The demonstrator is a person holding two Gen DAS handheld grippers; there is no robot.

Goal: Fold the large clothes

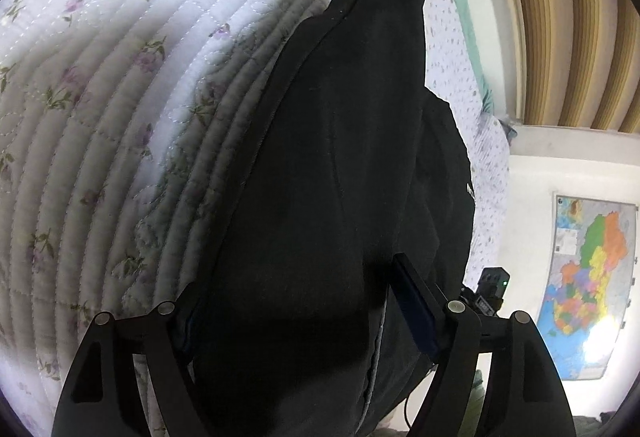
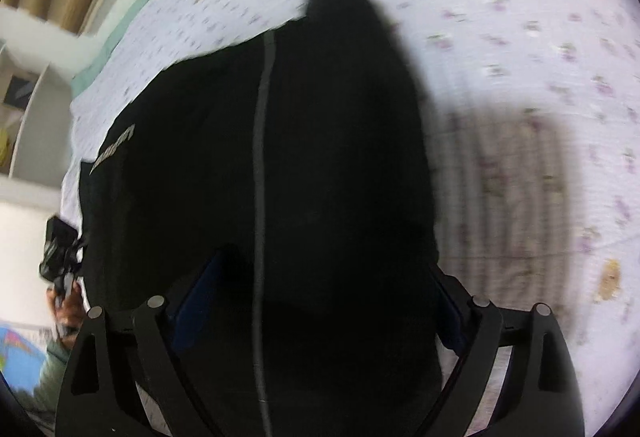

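Quilt (image 1: 132,85) is covering the bed, pale, stitched in ridges, purple floral print, lying bare and wide on the outer side of each gripper. Black garment (image 1: 352,157) is lying on it, soft, matte, tapering to a narrow far end; a grey stripe (image 2: 262,157) is running down it. Wall map (image 1: 588,285) is hanging beyond the bed edge. Left gripper (image 1: 304,301) and right gripper (image 2: 320,285) are standing wide open, cloth between the fingers, not pinched.
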